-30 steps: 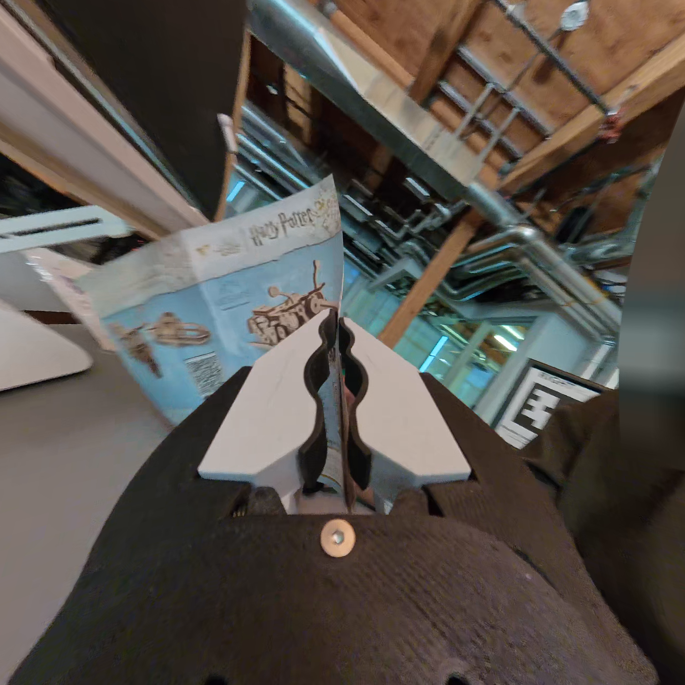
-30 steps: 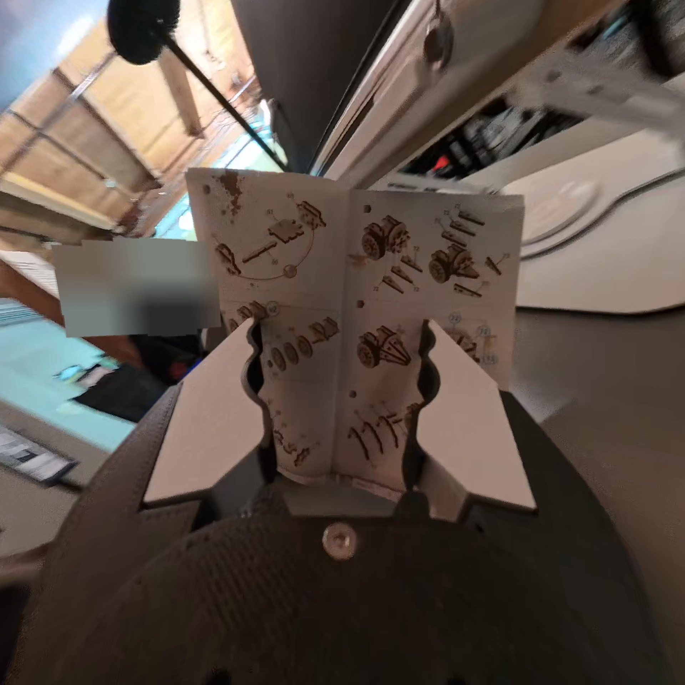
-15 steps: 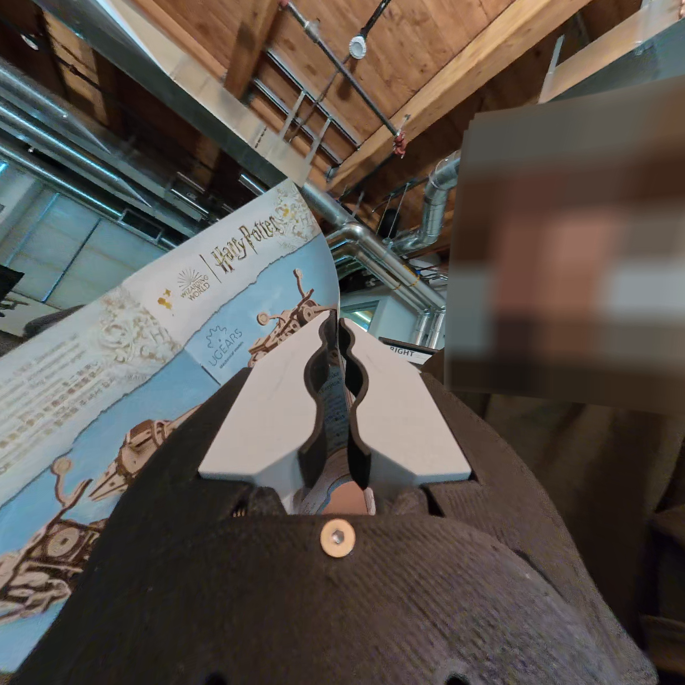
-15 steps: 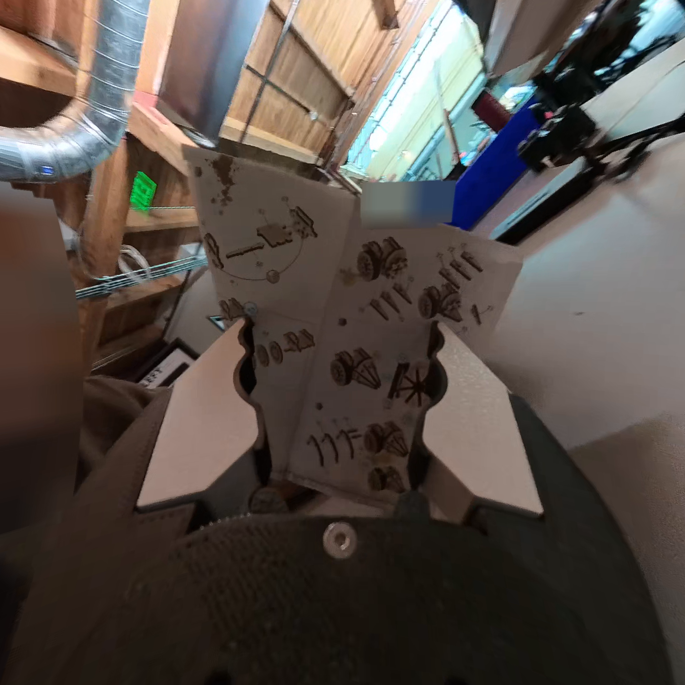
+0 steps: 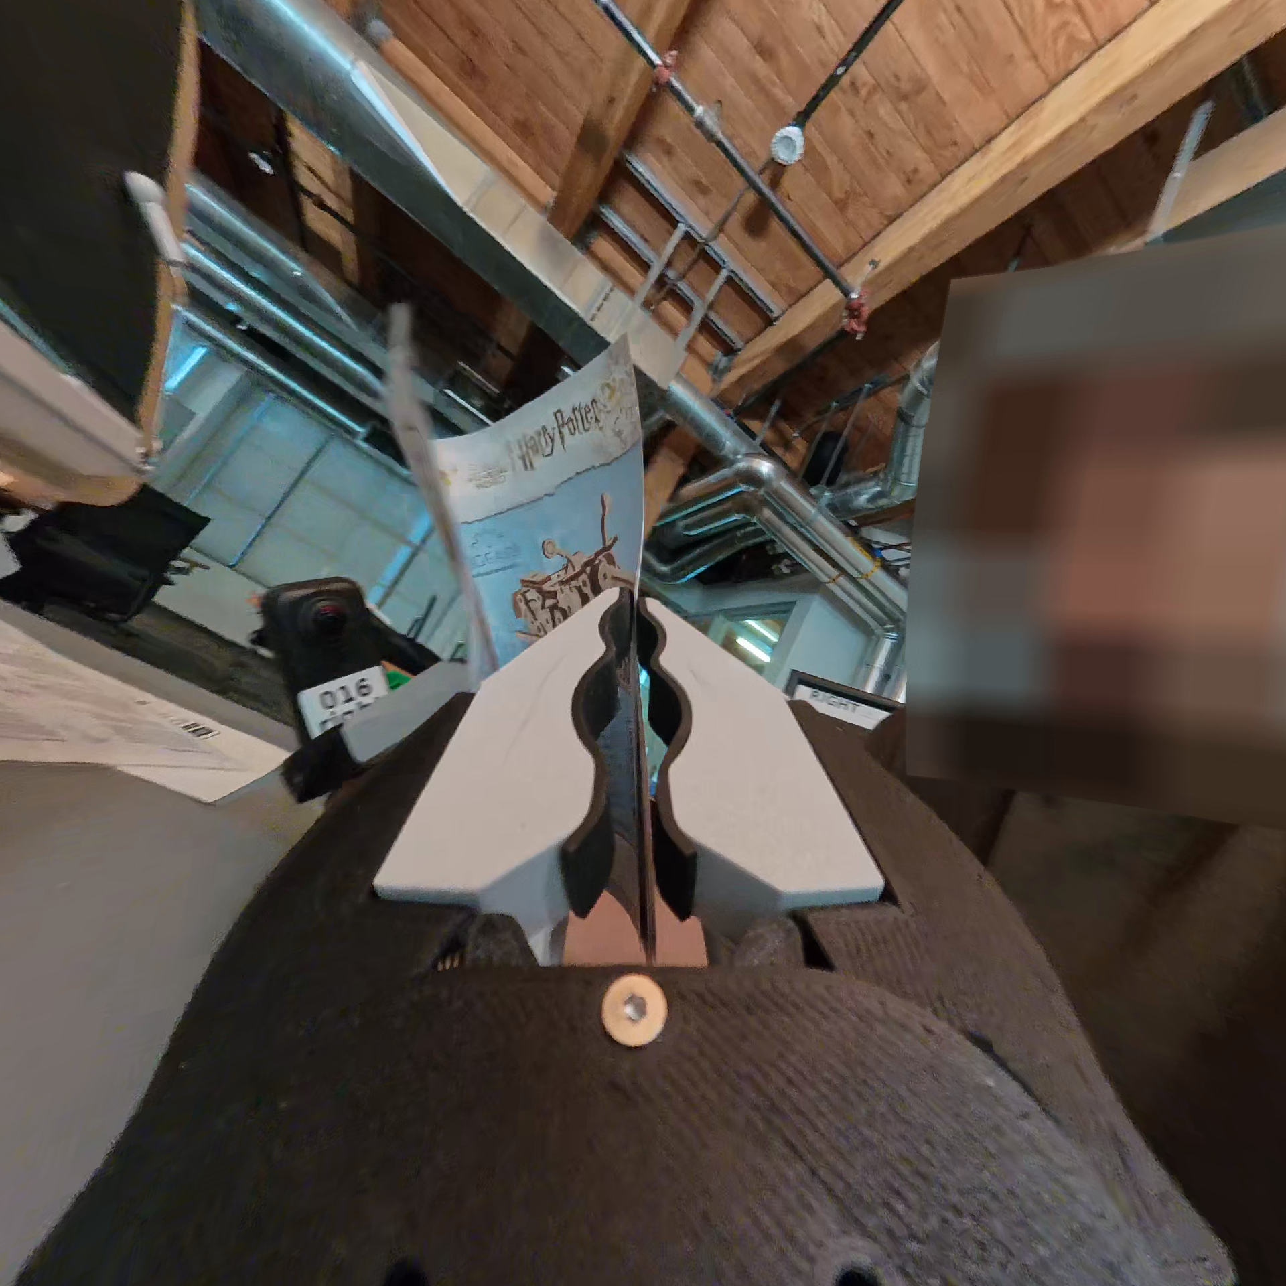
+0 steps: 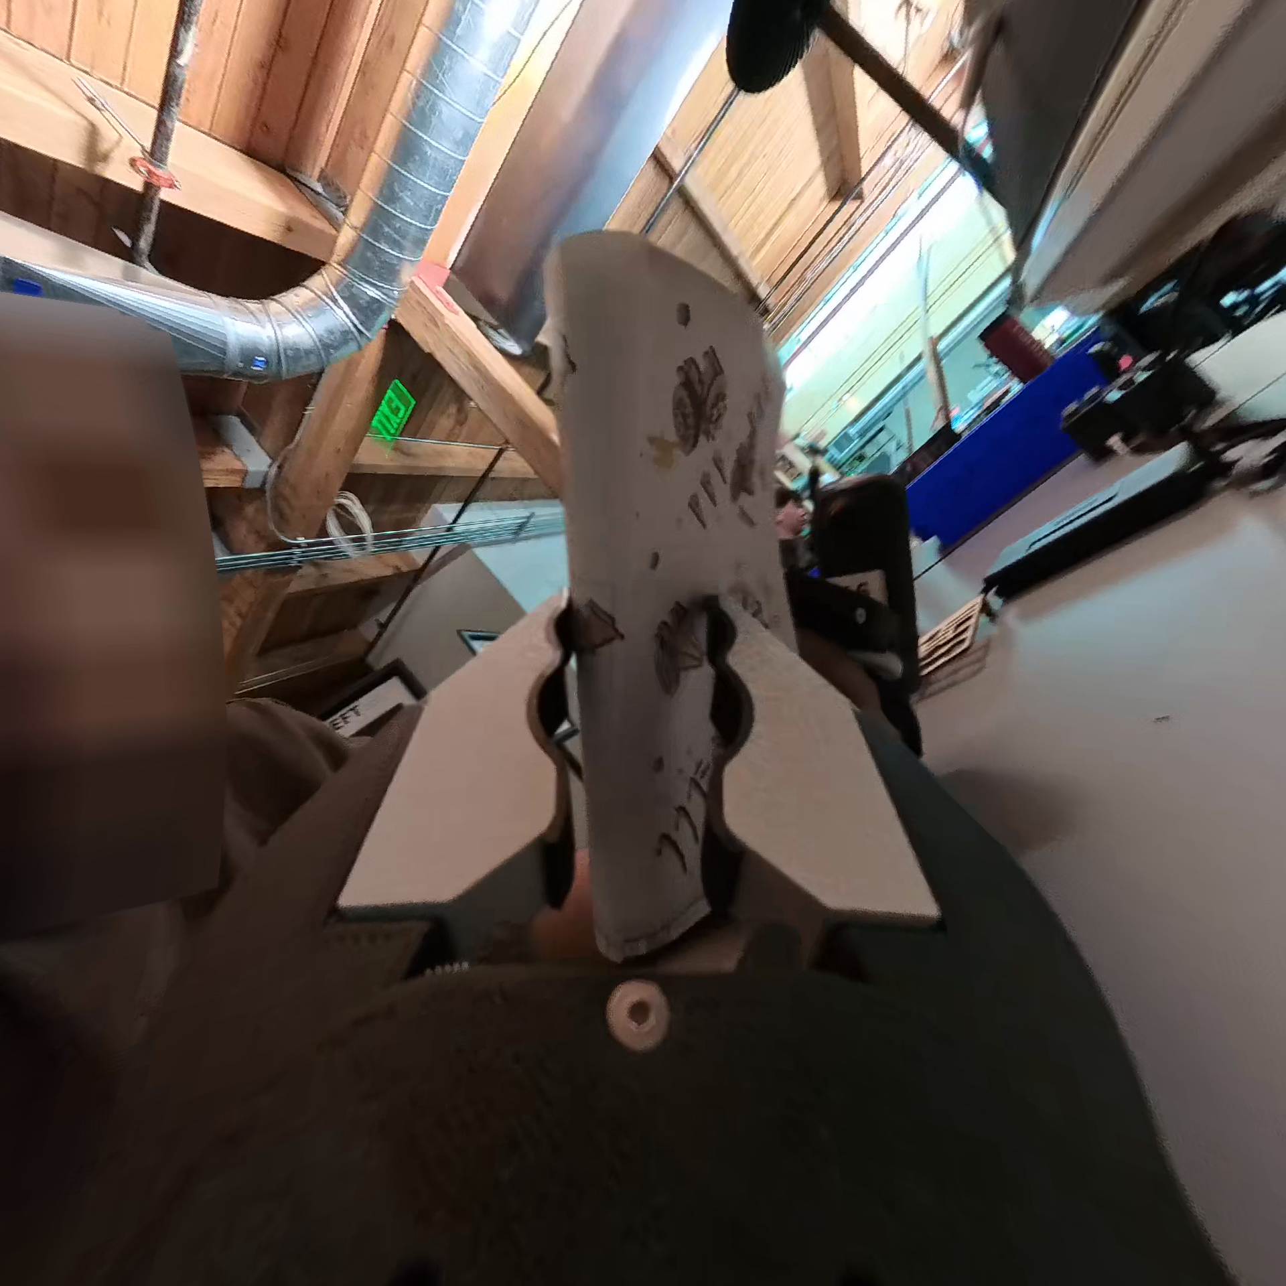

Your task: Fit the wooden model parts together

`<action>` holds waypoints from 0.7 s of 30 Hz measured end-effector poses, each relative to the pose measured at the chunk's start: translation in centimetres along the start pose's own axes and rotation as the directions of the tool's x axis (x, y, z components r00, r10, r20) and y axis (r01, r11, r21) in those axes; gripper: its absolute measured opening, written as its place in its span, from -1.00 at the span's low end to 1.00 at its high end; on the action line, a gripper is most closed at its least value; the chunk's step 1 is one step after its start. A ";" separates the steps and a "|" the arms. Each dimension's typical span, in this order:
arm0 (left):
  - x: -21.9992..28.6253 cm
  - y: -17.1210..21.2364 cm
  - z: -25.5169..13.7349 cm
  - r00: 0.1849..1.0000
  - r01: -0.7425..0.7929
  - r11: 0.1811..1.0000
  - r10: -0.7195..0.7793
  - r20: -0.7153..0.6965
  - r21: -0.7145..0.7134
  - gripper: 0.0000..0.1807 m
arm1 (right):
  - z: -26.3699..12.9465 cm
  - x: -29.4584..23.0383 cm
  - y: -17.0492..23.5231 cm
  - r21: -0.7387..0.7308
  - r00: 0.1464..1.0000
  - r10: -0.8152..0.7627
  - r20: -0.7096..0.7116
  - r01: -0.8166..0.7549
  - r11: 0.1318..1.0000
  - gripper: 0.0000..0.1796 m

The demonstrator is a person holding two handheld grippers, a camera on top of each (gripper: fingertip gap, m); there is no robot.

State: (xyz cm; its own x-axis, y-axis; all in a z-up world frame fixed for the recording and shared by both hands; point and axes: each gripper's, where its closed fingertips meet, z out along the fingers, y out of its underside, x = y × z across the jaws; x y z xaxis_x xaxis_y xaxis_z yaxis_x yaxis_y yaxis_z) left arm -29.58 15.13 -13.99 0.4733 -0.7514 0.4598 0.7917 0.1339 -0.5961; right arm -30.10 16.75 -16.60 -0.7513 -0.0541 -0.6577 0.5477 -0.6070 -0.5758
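Observation:
My left gripper (image 5: 634,607) is shut on an instruction booklet (image 5: 557,501) with a blue cover, held upright and seen almost edge-on. In the right wrist view the booklet's inner pages (image 6: 661,452) with part drawings curl between my right gripper's (image 6: 640,616) fingers, which have closed in and press on both sides of it. A laser-cut wooden parts sheet (image 6: 950,637) lies on the table beyond, beside the other gripper (image 6: 863,557). The right gripper also shows in the left wrist view (image 5: 327,654).
Both cameras point up at a wooden ceiling with metal ducts (image 6: 334,306). A grey table (image 6: 1113,731) lies to the right, and it shows in the left wrist view (image 5: 104,939) with a white printed sheet (image 5: 90,703) on it. A person's brown garment (image 5: 1113,974) is close by. Both grippers' tips are close together, under 4 cm apart.
The right gripper's fingers closed from wide apart onto the booklet, folding its open pages into a curl. Both grippers swung round with the booklet; the left stayed shut on it.

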 end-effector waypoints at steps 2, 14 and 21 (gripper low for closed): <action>-1.0 -0.2 -0.3 0.998 -0.020 1.000 0.019 0.068 0.004 -1.00 | -0.4 0.0 -0.5 0.016 0.998 -0.056 -0.028 0.056 0.998 -0.74; -4.1 -1.9 -2.4 0.944 -0.108 0.992 0.083 0.321 0.059 -1.00 | -2.5 0.3 -2.9 0.121 0.980 -0.148 -0.129 0.164 0.979 -0.79; -5.4 -1.8 -3.1 0.919 -0.083 0.995 0.055 0.390 0.055 -1.00 | -2.9 1.0 -3.0 0.108 0.969 -0.160 -0.189 0.182 0.977 -0.95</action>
State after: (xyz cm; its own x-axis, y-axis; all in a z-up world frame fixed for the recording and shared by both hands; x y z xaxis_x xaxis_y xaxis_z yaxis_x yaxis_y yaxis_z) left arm -34.77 16.94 -17.38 0.6295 -0.4309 0.6465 0.7696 0.2312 -0.5953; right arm -31.41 20.85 -16.95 -0.7460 0.1946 -0.6369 0.3583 -0.6889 -0.6301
